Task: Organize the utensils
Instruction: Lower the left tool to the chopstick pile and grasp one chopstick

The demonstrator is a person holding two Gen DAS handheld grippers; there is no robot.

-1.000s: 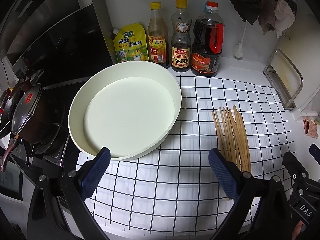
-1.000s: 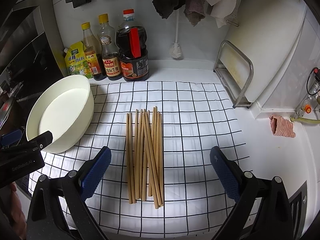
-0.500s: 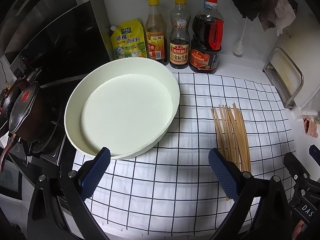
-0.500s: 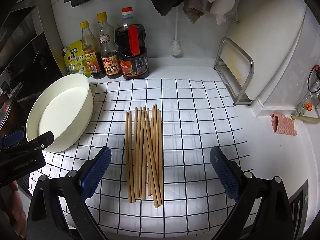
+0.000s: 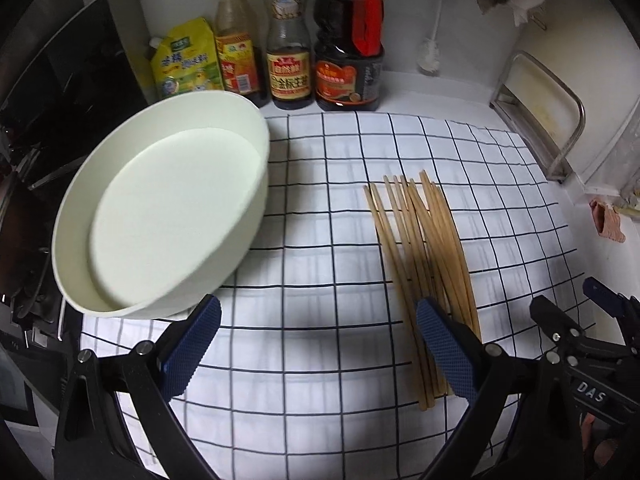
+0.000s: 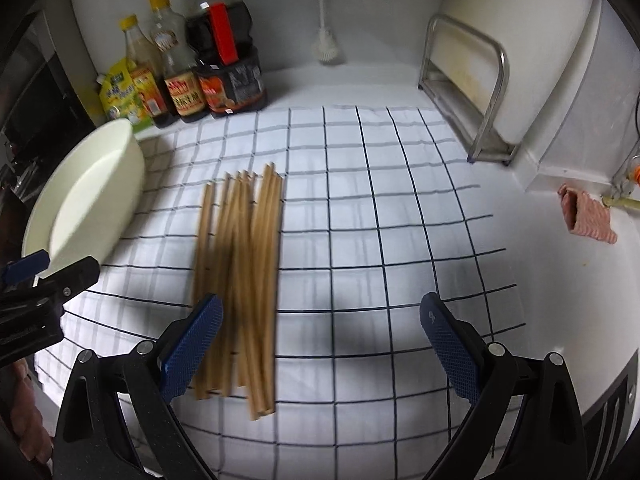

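Note:
Several wooden chopsticks point(image 5: 424, 248) lie side by side on a white checked cloth point(image 5: 320, 200); they also show in the right wrist view point(image 6: 244, 264). A round white basin point(image 5: 160, 216) stands empty at the cloth's left; the right wrist view shows it too point(image 6: 88, 196). My left gripper point(image 5: 318, 346) is open and empty above the cloth's near edge, its right finger over the chopsticks' near ends. My right gripper point(image 6: 320, 344) is open and empty, its left finger over the chopsticks' near ends.
Sauce bottles point(image 5: 288, 40) and a yellow pouch point(image 5: 184, 60) stand against the back wall. A metal rack point(image 6: 468, 84) holding a white board stands at the right. A pink cloth point(image 6: 588, 220) lies by the sink. A stove point(image 5: 24, 184) is at the left.
Both grippers have moved forward and lower toward the cloth. The right gripper has shifted right, so the chopsticks now sit by its left finger. Both stay open.

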